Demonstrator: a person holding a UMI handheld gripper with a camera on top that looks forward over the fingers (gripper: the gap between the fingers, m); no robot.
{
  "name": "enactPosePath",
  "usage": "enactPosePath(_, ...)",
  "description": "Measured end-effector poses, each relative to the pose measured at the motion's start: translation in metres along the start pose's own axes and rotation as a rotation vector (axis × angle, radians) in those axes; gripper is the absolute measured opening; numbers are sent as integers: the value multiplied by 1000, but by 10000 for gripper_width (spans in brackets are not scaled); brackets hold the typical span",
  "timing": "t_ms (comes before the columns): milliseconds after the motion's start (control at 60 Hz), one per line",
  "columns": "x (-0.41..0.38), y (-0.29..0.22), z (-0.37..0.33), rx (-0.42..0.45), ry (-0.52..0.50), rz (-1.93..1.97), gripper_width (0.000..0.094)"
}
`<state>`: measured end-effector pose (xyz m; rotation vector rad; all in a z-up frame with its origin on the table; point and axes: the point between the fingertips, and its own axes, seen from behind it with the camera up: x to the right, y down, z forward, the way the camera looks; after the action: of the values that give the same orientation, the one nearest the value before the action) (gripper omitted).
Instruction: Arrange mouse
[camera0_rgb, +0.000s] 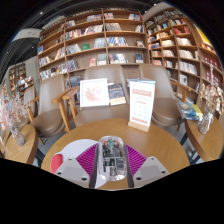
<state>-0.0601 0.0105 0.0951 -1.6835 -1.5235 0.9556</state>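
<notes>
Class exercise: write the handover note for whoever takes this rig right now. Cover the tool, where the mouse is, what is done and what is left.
Tool: closed on the mouse, both pink pads pressing its sides.
Mouse: held between the fingers, over the near edge of the round wooden table.
Ahead on the table: a standing sign card and an open booklet.
Done: mouse grasped.
Left: set it down in its place on the table and release.

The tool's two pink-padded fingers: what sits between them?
In the gripper view, a mouse with a transparent shell sits between the tool's fingers, on the round wooden table.
</notes>
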Motion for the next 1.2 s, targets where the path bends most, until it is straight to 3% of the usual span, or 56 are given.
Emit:
enactPosePath(300,-86,66,76,-88,28,-51,427)
enactPosePath(467,-91,79,84,-62,46,-73,490)
enactPosePath(550,-94,81,83,-56,51,-86,557)
enactPosePath(617,-90,78,76,-61,58,-95,797)
enactPosePath(650,-89,74,69,-58,64,-100,865)
enactPosePath(767,-82,55,26,-18,65,-108,855)
enactPosePath(983,-64,41,-132,46,44,-127,855)
enactPosePath(1200,-26,85,-279,64,41,-127,855)
